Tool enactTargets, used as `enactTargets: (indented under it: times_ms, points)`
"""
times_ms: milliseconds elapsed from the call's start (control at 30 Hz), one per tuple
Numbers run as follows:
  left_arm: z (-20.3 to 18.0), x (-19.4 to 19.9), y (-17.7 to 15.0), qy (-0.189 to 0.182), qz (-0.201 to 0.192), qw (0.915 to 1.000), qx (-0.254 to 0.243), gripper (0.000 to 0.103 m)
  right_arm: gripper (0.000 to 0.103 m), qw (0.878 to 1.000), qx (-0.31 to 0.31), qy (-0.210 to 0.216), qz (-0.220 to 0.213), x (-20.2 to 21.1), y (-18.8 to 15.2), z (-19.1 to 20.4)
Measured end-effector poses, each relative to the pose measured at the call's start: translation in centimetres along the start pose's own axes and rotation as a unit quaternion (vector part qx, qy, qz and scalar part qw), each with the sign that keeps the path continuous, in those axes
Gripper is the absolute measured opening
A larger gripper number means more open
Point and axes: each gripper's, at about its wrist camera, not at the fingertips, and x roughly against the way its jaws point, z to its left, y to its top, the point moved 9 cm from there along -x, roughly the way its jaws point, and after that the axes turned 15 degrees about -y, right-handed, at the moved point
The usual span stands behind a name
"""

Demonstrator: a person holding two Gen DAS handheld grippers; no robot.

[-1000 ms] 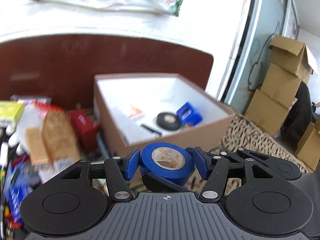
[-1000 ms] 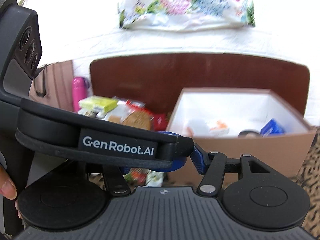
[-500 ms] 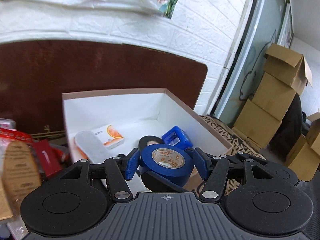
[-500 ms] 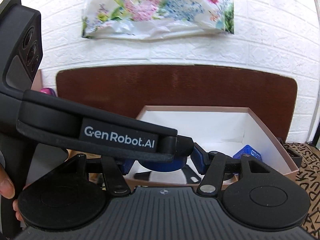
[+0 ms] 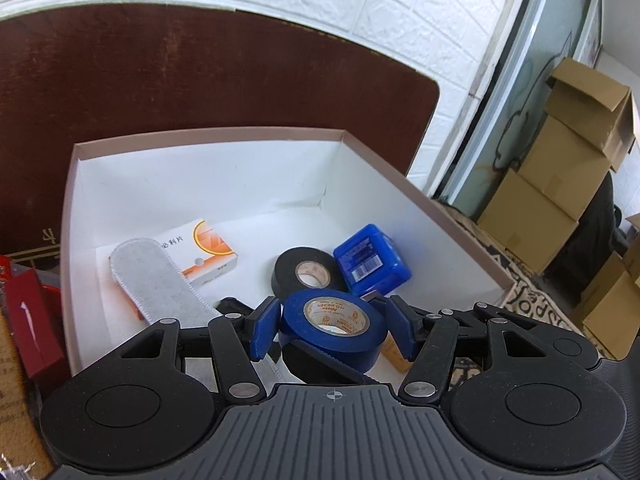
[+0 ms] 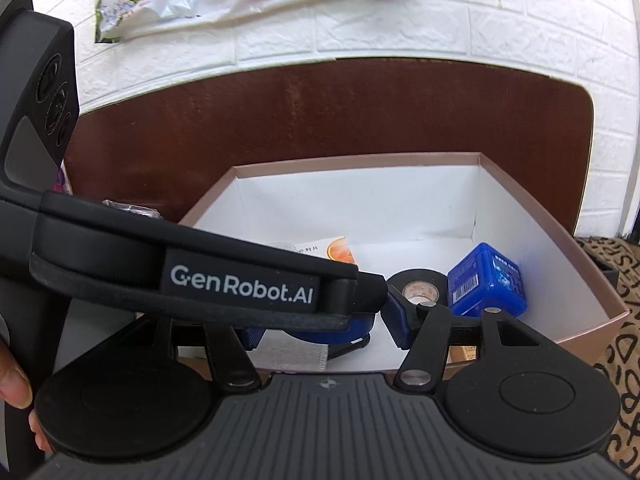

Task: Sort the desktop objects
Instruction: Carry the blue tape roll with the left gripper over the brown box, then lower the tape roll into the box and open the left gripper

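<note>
**Blue tape poised over the box, ready for release**

We judge the step in hand to be the drop-off. The left hand-held gripper (image 5: 332, 328) is clamped on the blue tape roll (image 5: 334, 334), its pads pressed to either side. The roll hangs over the near part of the open box (image 5: 208, 136), above the white floor.

Inside the box, the black tape roll (image 5: 308, 276) lies just beyond at 12 o'clock and the blue case (image 5: 372, 260) at 1 o'clock. The grey pad (image 5: 160, 284) lies at 10 o'clock, overlapping the orange-and-white carton (image 5: 212, 256).

The next move, as we read it, calls for lowering a little and parting the pads. The roll should land in the free patch short of the black one, not on top of it.

The right hand-held gripper (image 6: 324, 328) shows its pads apart, but the left tool crosses its view. We cannot tell whether it grips anything.

Compared with 1 second ago, the box has come much closer. The clutter at 9 o'clock has nearly left the left wrist view, and we now look down into the box. The grip on the roll is unchanged.
</note>
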Motion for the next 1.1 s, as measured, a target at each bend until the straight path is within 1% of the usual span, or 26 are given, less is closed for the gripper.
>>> enactTargets:
  times_ms: [167,200,233,267,300,367,400,433,500,600,800,900,1100]
  points:
    - [0.9,-0.9,0.2,0.001,0.006,0.9999,0.013,0.061,0.064,1.0,0.009,-0.005,0.006,-1.2,-0.2,-0.1]
    - [1.1,-0.9,0.2,0.001,0.007,0.9999,0.014,0.063,0.064,1.0,0.01,-0.006,0.007,-1.4,-0.2,-0.1]
    - [1.2,-1.0,0.2,-0.001,0.007,0.9998,0.017,0.071,0.064,1.0,0.012,-0.007,0.008,-1.5,-0.2,-0.1]
    - [1.3,-1.1,0.2,-0.002,0.006,0.9998,0.02,0.071,0.064,1.0,0.013,-0.008,0.008,-1.7,-0.3,0.0]
    - [1.3,-1.0,0.3,0.0,0.003,0.9997,0.022,0.073,0.065,1.0,0.017,-0.009,0.006,-1.8,-0.3,0.1]
    - [1.4,-0.7,0.5,-0.002,-0.011,0.9996,0.026,0.085,0.07,1.0,0.026,-0.016,0.0,-1.8,-0.4,0.2]
    - [1.4,-0.4,0.6,-0.005,-0.02,0.9993,0.031,0.096,0.075,0.999,0.032,-0.023,0.0,-1.8,-0.5,0.2]
    - [1.5,0.1,0.7,-0.009,-0.031,0.9988,0.037,0.102,0.078,0.999,0.03,-0.033,-0.003,-1.8,-0.6,0.0]
    - [1.5,0.7,0.8,-0.011,-0.045,0.9981,0.042,0.103,0.089,0.999,0.024,-0.042,-0.008,-1.7,-0.7,-0.3]
    - [1.8,1.2,0.7,-0.002,-0.044,0.9981,0.042,0.103,0.098,0.998,0.024,-0.054,-0.014,-1.3,-0.7,-0.4]
    - [1.1,1.8,0.3,-0.004,-0.046,0.9984,0.032,0.103,0.102,0.997,0.024,-0.07,-0.014,-0.7,-0.9,-0.4]
    - [0.6,2.1,0.2,0.0,-0.047,0.9986,0.025,0.103,0.103,0.997,0.025,-0.073,-0.011,-0.3,-1.0,-0.4]
    - [-0.2,2.8,0.0,-0.002,-0.049,0.9986,0.021,0.103,0.103,0.997,0.022,-0.074,-0.012,0.7,-1.2,-0.4]
